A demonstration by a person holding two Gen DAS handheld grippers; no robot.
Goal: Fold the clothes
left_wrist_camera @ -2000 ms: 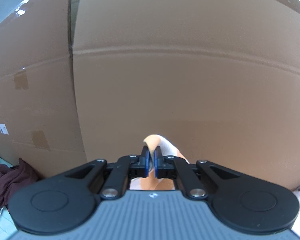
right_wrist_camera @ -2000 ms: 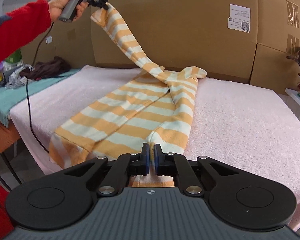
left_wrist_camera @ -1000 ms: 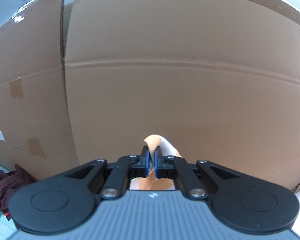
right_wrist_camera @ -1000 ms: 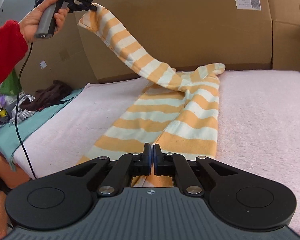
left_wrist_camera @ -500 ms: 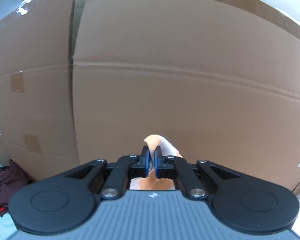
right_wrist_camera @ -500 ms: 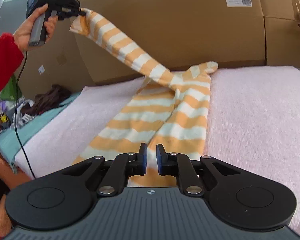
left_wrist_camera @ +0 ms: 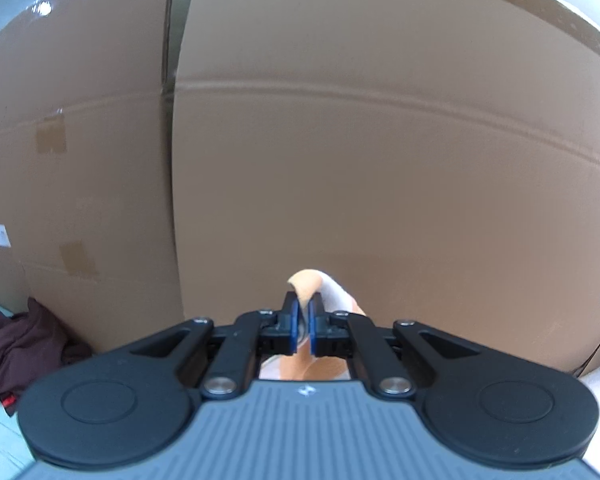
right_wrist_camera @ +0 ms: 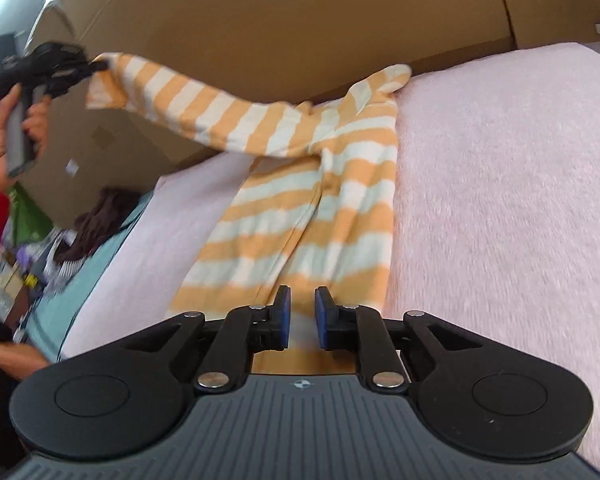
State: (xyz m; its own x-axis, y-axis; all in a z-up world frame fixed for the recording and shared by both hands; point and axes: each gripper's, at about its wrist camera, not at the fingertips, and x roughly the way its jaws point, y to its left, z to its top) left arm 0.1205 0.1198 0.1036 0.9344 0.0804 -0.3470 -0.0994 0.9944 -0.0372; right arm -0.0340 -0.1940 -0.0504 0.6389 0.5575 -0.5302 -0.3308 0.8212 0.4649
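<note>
An orange and white striped garment (right_wrist_camera: 300, 216) lies lengthwise on a pink fleece bed cover (right_wrist_camera: 500, 200). My left gripper (left_wrist_camera: 304, 320) is shut on the end of one sleeve (left_wrist_camera: 320, 286) and holds it high in the air, facing cardboard. In the right wrist view the left gripper (right_wrist_camera: 96, 66) shows at the upper left with the sleeve (right_wrist_camera: 204, 108) stretched up to it. My right gripper (right_wrist_camera: 300, 318) is open and empty, just above the garment's near hem.
Large cardboard boxes (left_wrist_camera: 360, 152) stand like a wall behind the bed. A dark maroon garment (left_wrist_camera: 16, 344) lies on a teal surface (right_wrist_camera: 80, 284) to the left. Clutter sits at the far left beyond the bed edge.
My right gripper has opened and let go of the garment's near hem, and its view has tilted. My left gripper still holds the sleeve up, swung further left.
</note>
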